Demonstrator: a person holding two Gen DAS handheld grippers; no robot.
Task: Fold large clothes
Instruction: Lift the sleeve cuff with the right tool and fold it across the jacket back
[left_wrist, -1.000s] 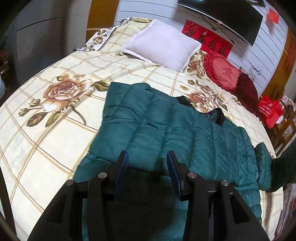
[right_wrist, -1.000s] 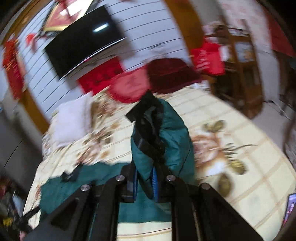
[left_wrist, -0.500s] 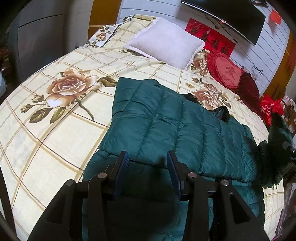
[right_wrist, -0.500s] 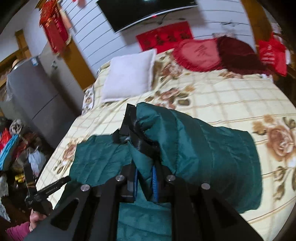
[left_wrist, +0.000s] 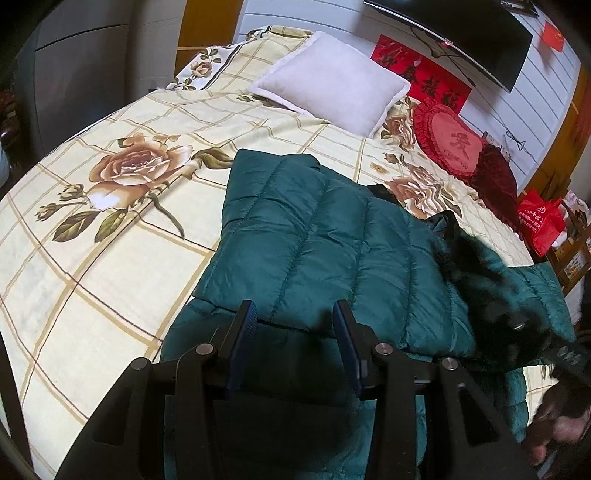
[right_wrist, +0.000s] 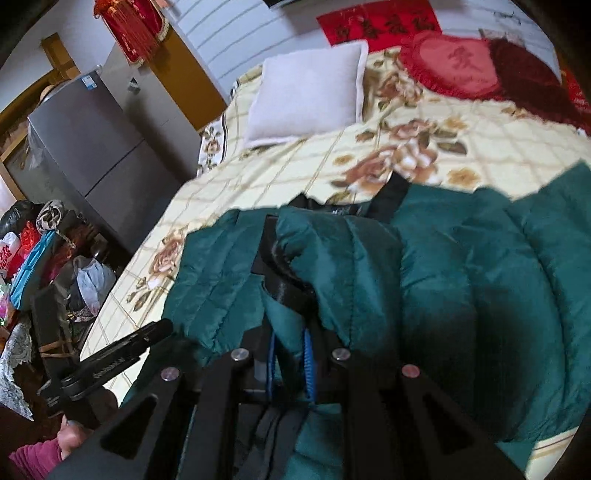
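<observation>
Lying across the bed (left_wrist: 110, 258) below the white pillow (left_wrist: 332, 96), green puffer jacket (left_wrist: 314, 236), one side already folded over. Right hand-held gripper (right_wrist: 290, 363) clamped on the other sleeve, mid-fold; left hand-held gripper (left_wrist: 295, 332) wide apart, empty. Final halving likely left.

- You get soft, even indoor light; the bedspread (left_wrist: 122, 254) reads bright and sharp in the left view.
- Your left gripper (left_wrist: 295, 328) casts a dark shadow on the near jacket (left_wrist: 314, 236).
- A moving dark blur smears that view's right side.
- The right view is softer, blurred far and right.
- Fisheye bends both edges, corners black.
</observation>
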